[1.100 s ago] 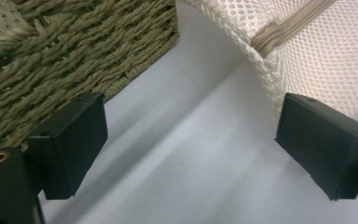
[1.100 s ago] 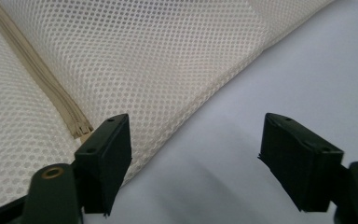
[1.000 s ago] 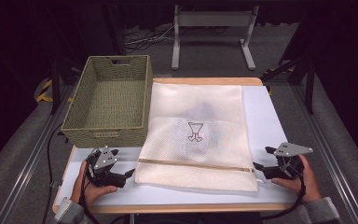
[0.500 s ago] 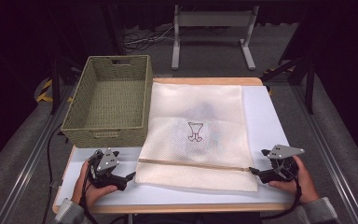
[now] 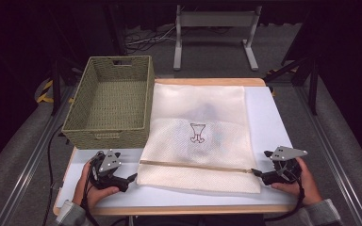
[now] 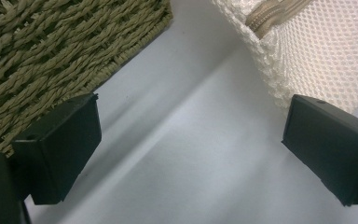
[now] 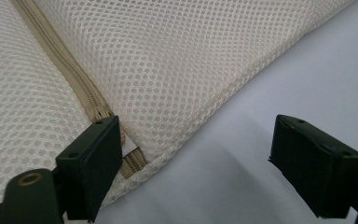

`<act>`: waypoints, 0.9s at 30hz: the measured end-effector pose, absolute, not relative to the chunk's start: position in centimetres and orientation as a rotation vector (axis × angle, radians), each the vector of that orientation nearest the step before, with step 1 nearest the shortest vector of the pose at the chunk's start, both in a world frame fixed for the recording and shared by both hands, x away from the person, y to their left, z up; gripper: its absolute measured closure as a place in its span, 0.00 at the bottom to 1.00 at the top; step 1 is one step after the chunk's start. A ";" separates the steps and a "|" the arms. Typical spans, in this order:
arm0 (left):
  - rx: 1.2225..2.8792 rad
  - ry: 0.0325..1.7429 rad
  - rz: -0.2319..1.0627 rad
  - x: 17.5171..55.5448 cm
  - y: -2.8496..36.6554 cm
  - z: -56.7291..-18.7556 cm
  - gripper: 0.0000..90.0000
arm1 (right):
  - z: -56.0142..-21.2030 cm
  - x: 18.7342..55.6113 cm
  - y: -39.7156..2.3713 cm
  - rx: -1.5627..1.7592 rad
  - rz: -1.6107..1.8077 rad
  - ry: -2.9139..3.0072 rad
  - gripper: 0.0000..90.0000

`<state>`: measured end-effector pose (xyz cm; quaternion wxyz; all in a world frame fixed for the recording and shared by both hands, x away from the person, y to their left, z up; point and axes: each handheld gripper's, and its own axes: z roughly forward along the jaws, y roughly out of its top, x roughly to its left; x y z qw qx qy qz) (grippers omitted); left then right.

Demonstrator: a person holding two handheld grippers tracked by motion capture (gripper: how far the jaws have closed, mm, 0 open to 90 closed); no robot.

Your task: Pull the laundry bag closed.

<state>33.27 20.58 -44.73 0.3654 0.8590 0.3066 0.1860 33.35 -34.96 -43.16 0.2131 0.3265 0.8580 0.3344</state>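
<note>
A cream mesh laundry bag (image 5: pixel 200 136) lies flat on the white table, a tan zipper (image 5: pixel 195 166) running across its near end and a small garment showing dimly inside. My left gripper (image 5: pixel 131 179) stands open just left of the bag's near left corner (image 6: pixel 279 88), jaws over bare table. My right gripper (image 5: pixel 257 173) is open at the bag's near right corner, one jaw resting by the zipper's end (image 7: pixel 126 158); the mesh (image 7: pixel 168 70) lies ahead of it. Neither holds anything.
A green woven basket (image 5: pixel 109 134) stands empty at the back left, touching the bag's left edge; its wall (image 6: pixel 51 56) is close beside my left gripper. The table's front edge (image 5: pixel 179 209) runs just below both hands. A metal stand (image 5: pixel 214 33) is beyond the table.
My right gripper has slid left and slightly toward me, reaching the zipper end at the bag's corner. The left gripper has edged a little toward the bag's left corner.
</note>
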 end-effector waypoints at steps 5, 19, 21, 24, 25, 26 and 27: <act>2.210 0.790 0.477 33.3 20.6 -44.8 0.05 | -43.1 33.3 -34.9 0.900 0.937 2.385 0.19; 2.207 0.788 0.471 33.4 20.6 -44.8 0.05 | -43.1 33.3 -34.8 0.896 0.937 2.377 0.18; 2.206 0.787 0.469 33.4 20.6 -44.8 0.05 | -43.1 33.3 -34.8 0.896 0.936 2.375 0.18; 2.208 0.788 0.470 33.4 20.6 -44.8 0.05 | -43.1 33.3 -34.7 0.897 0.938 2.374 0.18; 2.207 0.788 0.468 33.4 20.6 -44.8 0.05 | -43.1 33.3 -34.7 0.899 0.937 2.373 0.18; 2.207 0.791 0.465 33.5 20.6 -44.8 0.05 | -43.1 33.3 -34.7 0.898 0.939 2.373 0.18; 2.208 0.789 0.466 33.5 20.6 -44.8 0.05 | -43.1 33.3 -34.7 0.898 0.939 2.373 0.18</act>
